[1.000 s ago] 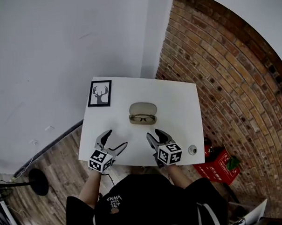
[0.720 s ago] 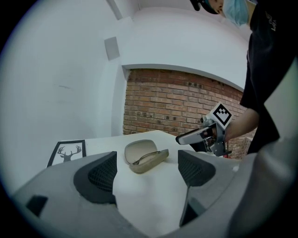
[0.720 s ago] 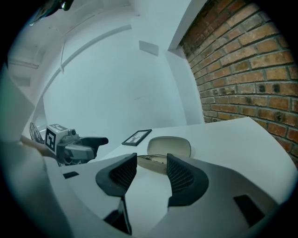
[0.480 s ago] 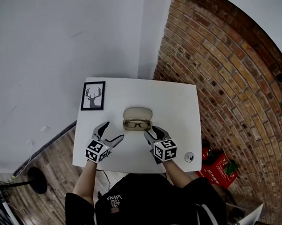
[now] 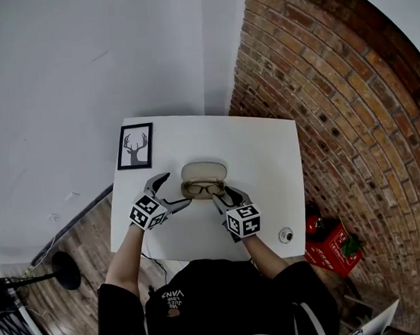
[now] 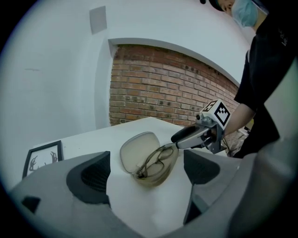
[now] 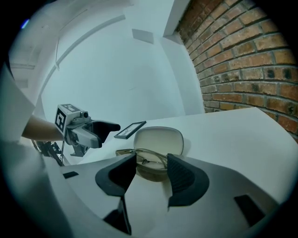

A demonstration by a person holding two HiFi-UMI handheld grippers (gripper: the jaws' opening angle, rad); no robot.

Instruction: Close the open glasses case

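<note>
The open beige glasses case [image 5: 204,173] lies mid-table with its lid tipped back and dark-rimmed glasses [image 5: 203,189] in its tray. My left gripper [image 5: 173,190] sits just left of the case; its jaws are opening and nothing is between them. In the left gripper view the case [image 6: 150,158] lies just ahead of the wide jaws. My right gripper [image 5: 228,195] is at the case's near right corner, open and empty. The right gripper view shows the case [image 7: 158,140] right beyond the pads [image 7: 119,173].
A framed deer picture [image 5: 135,146] lies at the far left of the white table [image 5: 265,154]. A small round object [image 5: 286,234] sits near the front right corner. A brick wall stands to the right, and a red box [image 5: 329,246] is on the floor.
Both grippers have moved forward across the table, up to the case's two sides. The left gripper's jaws stand wider than before.
</note>
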